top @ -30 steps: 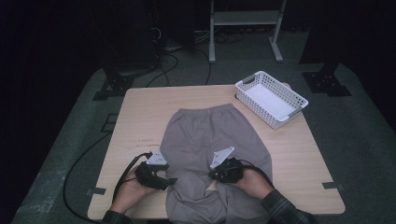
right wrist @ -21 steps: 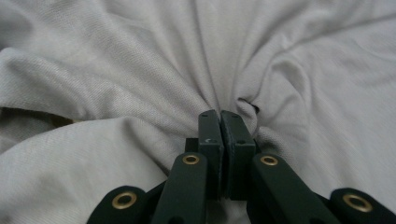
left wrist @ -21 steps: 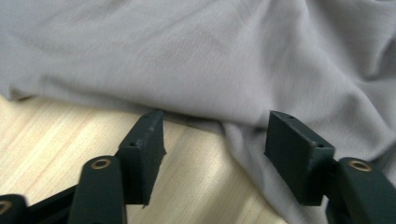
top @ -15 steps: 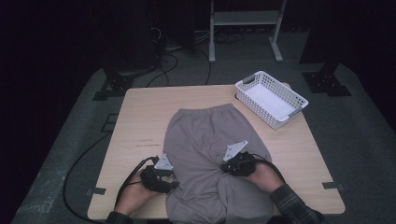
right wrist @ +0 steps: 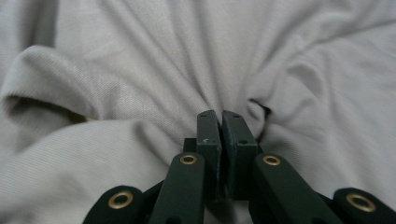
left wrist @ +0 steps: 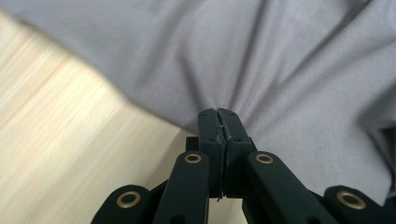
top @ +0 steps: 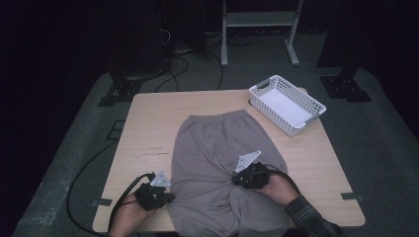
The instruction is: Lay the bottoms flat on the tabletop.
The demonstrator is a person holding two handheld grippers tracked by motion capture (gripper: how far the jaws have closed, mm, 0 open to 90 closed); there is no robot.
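Both hand-held grippers, left (top: pixel 165 196) and right (top: pixel 237 178), are clamped on the shorts (top: pixel 222 148) near the worktop's (top: pixel 148 123) front edge; the left's jaws have just been closing. The lift should be even and together.

Left gripper (top: pixel 170 196): black body, grey three-cornered plate on top, thick black cable looping off table edge to floor. Right gripper (top: pixel 234 180): same black build, grey plate, black cable curving back past wrist. Jaws in both gripper views: matte black blocks, small screw dimples at tips, brass-ringed pivots on linkage arms. Right forearm: dark plaid sleeve (top: pixel 310 221).
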